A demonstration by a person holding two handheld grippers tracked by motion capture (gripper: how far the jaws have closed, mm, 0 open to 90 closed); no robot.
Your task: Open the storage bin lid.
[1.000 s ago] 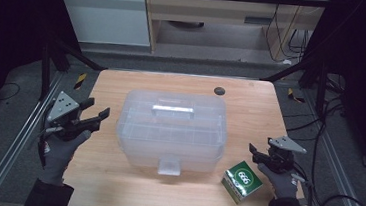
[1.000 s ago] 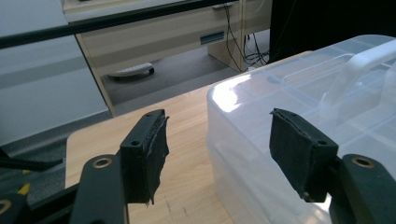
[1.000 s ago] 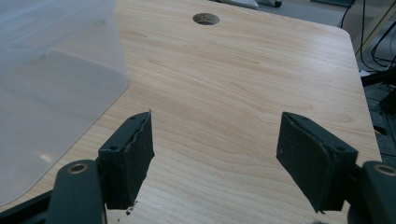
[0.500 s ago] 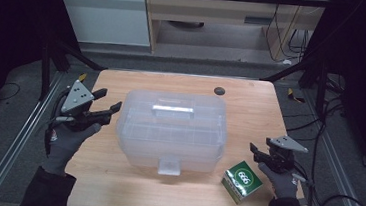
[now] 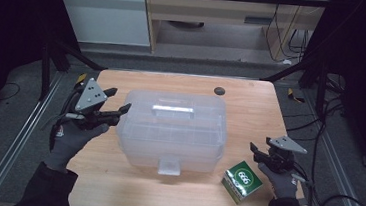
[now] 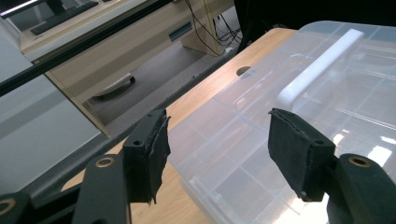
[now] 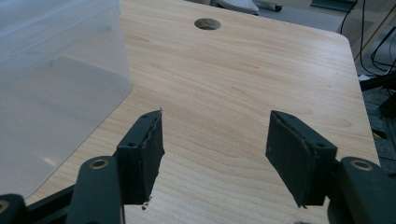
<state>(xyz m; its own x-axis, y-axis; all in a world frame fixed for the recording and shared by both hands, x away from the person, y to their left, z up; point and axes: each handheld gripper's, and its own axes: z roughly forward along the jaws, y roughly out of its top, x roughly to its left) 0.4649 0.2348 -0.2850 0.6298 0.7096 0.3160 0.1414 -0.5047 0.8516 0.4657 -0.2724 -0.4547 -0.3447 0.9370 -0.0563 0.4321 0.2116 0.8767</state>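
Storage box [image 5: 172,129] at centre of table [image 5: 251,101], lid handle [image 5: 172,109] on top, latch [image 5: 169,165] on near side. Small carton [image 5: 242,181] on table just right of box's near right corner. Round hole [image 5: 219,91] in tabletop behind box, toward far edge. Left gripper [image 5: 113,106] at box's left end, near upper corner. Right gripper [image 5: 257,153] right of box, just behind carton, over bare table.

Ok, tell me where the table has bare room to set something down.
Widest bare patch: right of the clear bin, from the round hole down toward the right gripper. A narrower strip runs behind the bin. Crowded: the front right corner with the green box, and the bin's left side by the left gripper.
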